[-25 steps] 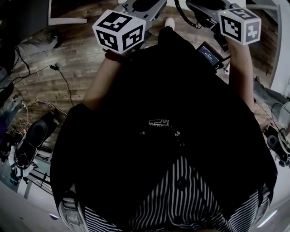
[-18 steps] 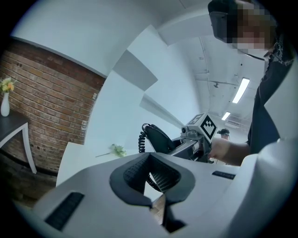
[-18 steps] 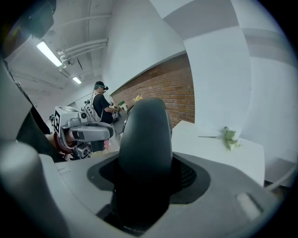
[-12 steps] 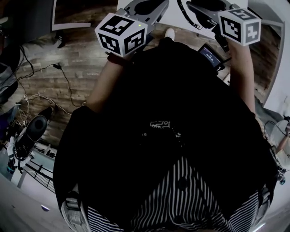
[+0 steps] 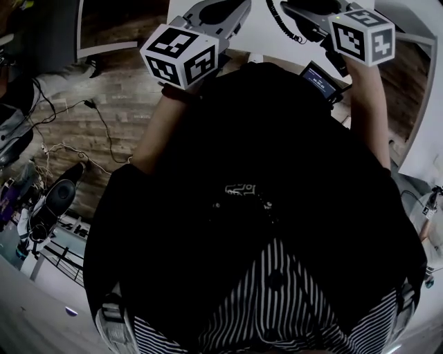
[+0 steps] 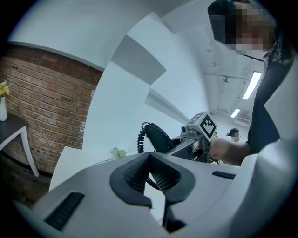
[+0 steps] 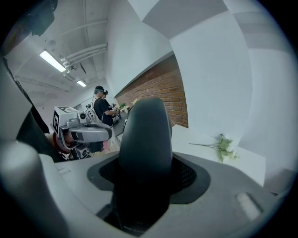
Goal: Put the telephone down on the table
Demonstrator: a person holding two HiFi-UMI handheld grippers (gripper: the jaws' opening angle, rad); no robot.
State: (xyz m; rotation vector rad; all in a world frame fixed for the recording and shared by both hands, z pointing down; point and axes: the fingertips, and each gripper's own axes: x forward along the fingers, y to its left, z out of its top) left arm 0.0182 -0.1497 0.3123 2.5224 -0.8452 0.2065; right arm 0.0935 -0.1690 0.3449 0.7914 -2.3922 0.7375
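Observation:
The black telephone handset [image 7: 144, 139] stands between the jaws of my right gripper [image 7: 148, 179], which is shut on it. In the head view that right gripper [image 5: 313, 8] hangs over the near edge of the white table [image 5: 256, 31], and the coiled cord [image 5: 277, 17] drops from the handset. The left gripper view shows the handset [image 6: 157, 137] and the cord [image 6: 139, 139] from the side. My left gripper [image 6: 158, 202] holds nothing; its jaws stand a narrow gap apart. In the head view the left gripper [image 5: 220, 12] is over the table edge too.
A small black unit with a lit display [image 5: 320, 78] sits just under the right hand. A sprig of flowers [image 7: 223, 148] lies on the white table by the white wall. Cables [image 5: 97, 117] trail over the wooden floor. A person [image 7: 101, 109] stands far off.
Both grippers have moved forward from above the wooden floor to above the white table's edge. More of the table shows at the top of the head view. The handset stays gripped.

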